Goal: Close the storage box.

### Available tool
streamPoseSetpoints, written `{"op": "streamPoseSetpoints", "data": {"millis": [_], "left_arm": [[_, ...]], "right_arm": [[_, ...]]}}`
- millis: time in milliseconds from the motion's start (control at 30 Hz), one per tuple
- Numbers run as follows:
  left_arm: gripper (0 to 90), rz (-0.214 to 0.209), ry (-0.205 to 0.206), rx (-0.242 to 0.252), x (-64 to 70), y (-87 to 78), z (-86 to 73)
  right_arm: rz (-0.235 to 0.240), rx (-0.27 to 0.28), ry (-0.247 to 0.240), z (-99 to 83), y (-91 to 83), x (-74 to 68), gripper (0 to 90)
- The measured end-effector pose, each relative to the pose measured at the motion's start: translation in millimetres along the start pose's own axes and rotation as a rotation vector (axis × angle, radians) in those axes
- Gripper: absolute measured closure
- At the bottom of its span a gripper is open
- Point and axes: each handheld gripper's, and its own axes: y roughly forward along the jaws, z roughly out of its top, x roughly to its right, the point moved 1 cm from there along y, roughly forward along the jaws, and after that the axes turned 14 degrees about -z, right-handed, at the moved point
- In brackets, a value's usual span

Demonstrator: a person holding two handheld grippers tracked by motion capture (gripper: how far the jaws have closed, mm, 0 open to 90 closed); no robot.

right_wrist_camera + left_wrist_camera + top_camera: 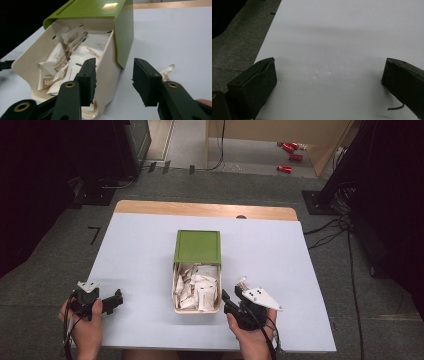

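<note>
A cream box [175, 292] stands mid-table with its green lid [197, 246] slid back over the far half. Several white and brown packets [197, 289] fill the open near half. In the right gripper view the box [110, 70] sits just left of centre, lid [100, 10] above, packets [65, 60] inside. My right gripper [234, 296] [114, 68] is open, with its left jaw by the box's right wall. One loose packet [241, 282] [167, 71] lies on the table behind the right jaw. My left gripper [114, 301] [328, 80] is wide open over bare table at the front left.
The white table top [280, 255] has a wooden strip [200, 209] along its far edge. Dark floor borders the table's left side [234, 40]. Red cans [287, 155] and cables [330, 227] lie on the floor beyond the table.
</note>
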Motion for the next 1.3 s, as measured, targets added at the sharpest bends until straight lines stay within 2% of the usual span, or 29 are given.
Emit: {"op": "streamPoseSetpoints", "data": {"millis": [167, 400, 567, 767, 900, 1000, 1033, 1133, 1300], "left_arm": [[0.0, 0.000, 0.000, 0.000, 0.0, 0.0, 0.0], [0.0, 0.000, 0.000, 0.000, 0.0, 0.0, 0.0], [0.0, 0.000, 0.000, 0.000, 0.0, 0.0, 0.0], [0.0, -0.001, -0.001, 0.002, 0.1, 0.1, 0.0], [0.0, -0.001, -0.001, 0.001, 0.0, 0.0, 0.0], [0.0, -0.001, -0.001, 0.001, 0.0, 0.1, 0.0], [0.0, -0.001, -0.001, 0.001, 0.0, 0.0, 0.0], [0.0, -0.001, -0.001, 0.002, 0.1, 0.0, 0.0], [0.0, -0.001, -0.001, 0.002, 0.1, 0.1, 0.0]], "right_arm": [[0.022, 0.002, 0.007, 0.6, -0.3, -5.1, 56.0], [0.033, -0.013, -0.023, -5.8, 1.5, -15.3, 59.0], [0.022, -0.027, -0.026, -16.0, 6.4, -17.5, 65.2], [0.039, -0.040, -0.012, -28.8, 13.3, -18.4, 75.8], [0.016, -0.019, -0.024, -36.8, 16.0, -19.2, 80.7], [0.015, -0.009, -0.012, -44.6, 18.8, -18.9, 82.5], [0.017, -0.016, 0.009, -45.3, 18.5, -18.7, 82.7], [0.022, -0.019, 0.027, -45.7, 18.8, -17.9, 82.8], [-0.009, -0.001, 0.001, -45.7, 18.3, -21.1, 84.5]]}}
